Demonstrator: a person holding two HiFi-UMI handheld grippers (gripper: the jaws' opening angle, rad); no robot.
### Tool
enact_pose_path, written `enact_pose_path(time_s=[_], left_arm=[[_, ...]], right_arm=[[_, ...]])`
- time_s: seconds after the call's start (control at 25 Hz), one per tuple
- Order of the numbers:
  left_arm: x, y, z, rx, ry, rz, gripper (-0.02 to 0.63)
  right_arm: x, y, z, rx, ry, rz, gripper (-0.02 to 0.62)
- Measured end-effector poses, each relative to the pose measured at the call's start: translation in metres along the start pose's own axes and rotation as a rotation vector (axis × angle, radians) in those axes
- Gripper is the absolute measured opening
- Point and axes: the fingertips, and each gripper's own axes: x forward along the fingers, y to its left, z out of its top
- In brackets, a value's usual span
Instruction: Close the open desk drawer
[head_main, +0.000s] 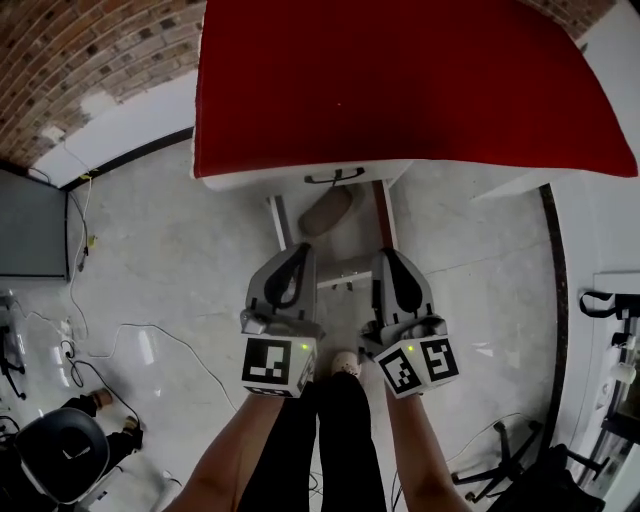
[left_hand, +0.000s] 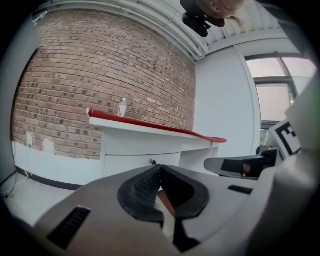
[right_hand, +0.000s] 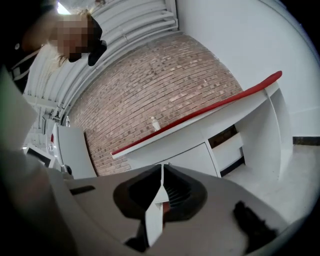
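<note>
Standing before a white desk with a glossy red top (head_main: 400, 80), a person in black trousers (head_main: 335, 440) holds two grey hand-held grippers side by side over a pale grey floor (head_main: 180, 250). The left gripper (head_main: 298, 255) and the right gripper (head_main: 392, 262) both point toward the desk, and each carries a white cube with black square markers at its rear. In the left gripper view, the ribbed black pads meet at their tips with nothing between them. The right gripper view shows the same: its jaws are pressed together and empty.

The wide white desk drawer (head_main: 300, 180) sits just under the red top, ahead of the two grippers and apart from both. In the head view its front stands out past the top's near edge. A dark curved handle (head_main: 335, 177) sits at the middle of that front. How far the drawer is pulled out cannot be told. A small white bottle (left_hand: 122, 107) stands upright on the desk top, near the red brick wall (head_main: 80, 50) behind.
</note>
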Motion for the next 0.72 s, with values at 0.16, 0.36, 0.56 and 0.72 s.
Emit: enact_pose_path(time_s=[0.16, 0.36, 0.56, 0.72], left_arm=[[-0.041, -0.013, 0.038, -0.021, 0.007, 0.009, 0.009], [-0.098, -0.030, 0.092, -0.034, 0.009, 0.025, 0.009], [-0.137, -0.049, 0.128, -0.012, 0.010, 0.020, 0.009], [-0.150, -0.059, 0.139, -0.024, 0.003, 0.012, 0.009]], right_arm=[[-0.029, 0.039, 0.029, -0.027, 0.025, 0.017, 0.011], [-0.067, 0.096, 0.071, -0.022, 0.074, 0.058, 0.011], [-0.089, 0.142, 0.094, -0.082, 0.103, 0.151, 0.011], [-0.100, 0.154, 0.107, -0.100, 0.111, 0.150, 0.011]])
